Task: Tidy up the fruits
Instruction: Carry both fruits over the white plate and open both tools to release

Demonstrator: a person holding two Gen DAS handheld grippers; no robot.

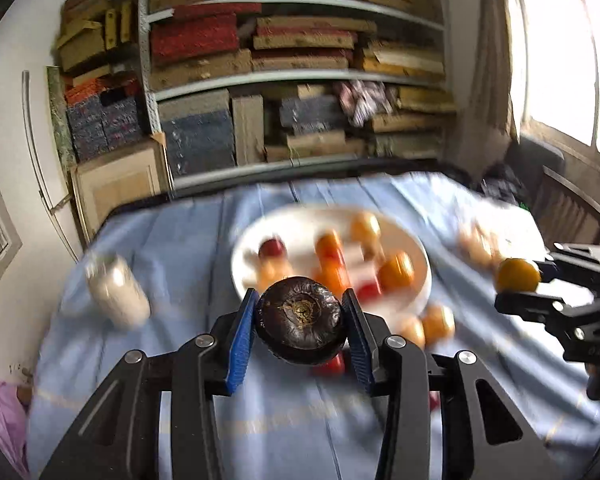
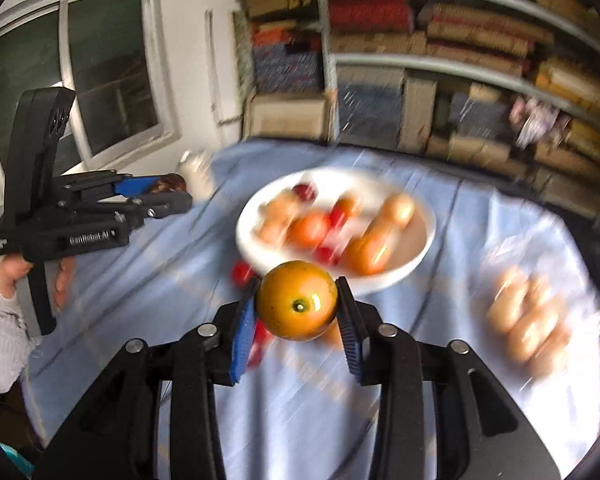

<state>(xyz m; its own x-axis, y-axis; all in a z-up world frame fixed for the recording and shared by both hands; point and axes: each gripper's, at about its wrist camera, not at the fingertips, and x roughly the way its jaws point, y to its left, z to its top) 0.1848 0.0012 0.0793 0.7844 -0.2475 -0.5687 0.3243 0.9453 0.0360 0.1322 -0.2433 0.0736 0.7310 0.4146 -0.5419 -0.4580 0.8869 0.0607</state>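
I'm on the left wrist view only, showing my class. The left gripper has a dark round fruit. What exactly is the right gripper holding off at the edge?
Observer: In the right wrist view the right gripper is shut on an orange fruit with a small green stem spot facing the camera.
Operator: Is anything lying on the cloth directly below it?
Observer: Yes, small red fruits lie on the blue cloth just before the white plate, partly hidden by the blue pads.
Operator: Who holds the left gripper?
Observer: A bare hand in a fuzzy white sleeve grips its handle; the left gripper carries the dark fruit at the level of the plate.
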